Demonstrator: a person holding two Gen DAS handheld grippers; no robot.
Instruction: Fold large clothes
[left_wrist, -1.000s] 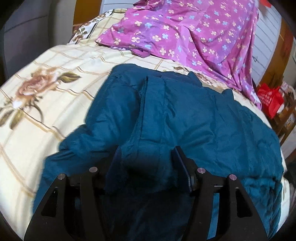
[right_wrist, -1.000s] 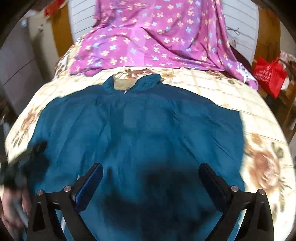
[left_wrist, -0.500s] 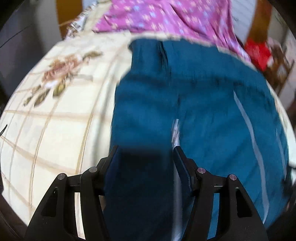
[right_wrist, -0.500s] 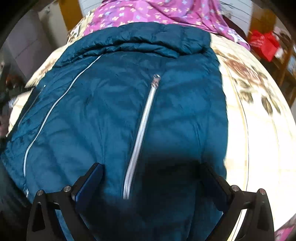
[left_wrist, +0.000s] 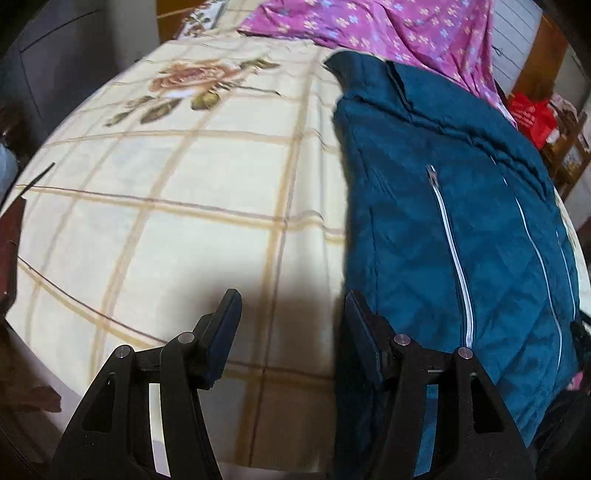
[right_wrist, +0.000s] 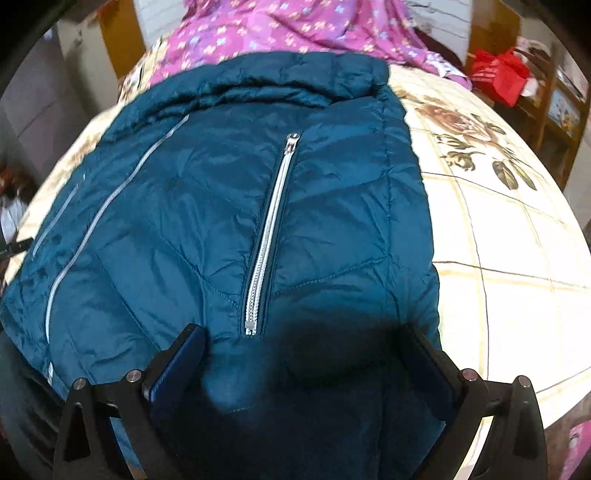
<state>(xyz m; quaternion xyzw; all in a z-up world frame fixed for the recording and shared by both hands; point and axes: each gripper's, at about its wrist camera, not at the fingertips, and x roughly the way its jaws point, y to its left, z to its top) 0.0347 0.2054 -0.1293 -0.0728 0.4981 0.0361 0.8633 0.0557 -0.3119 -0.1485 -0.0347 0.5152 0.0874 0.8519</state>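
A teal quilted jacket (left_wrist: 461, 221) with silver zippers lies folded on the bed, collar at the far end. In the right wrist view the jacket (right_wrist: 221, 221) fills the middle, with a pocket zipper (right_wrist: 267, 236) running down it. My left gripper (left_wrist: 291, 310) is open and empty, over bare bedsheet just left of the jacket's edge. My right gripper (right_wrist: 303, 350) is open wide, right above the jacket's near hem, holding nothing.
The bed carries a cream sheet (left_wrist: 166, 206) with a rose print and tan grid lines. A purple floral cloth (left_wrist: 388, 26) lies at the bed's far end. A red bag (left_wrist: 528, 114) and wooden shelves stand to the right.
The jacket has been folded over, so its zippered side now faces up. My left gripper let go of the jacket and moved left off it onto bare sheet.
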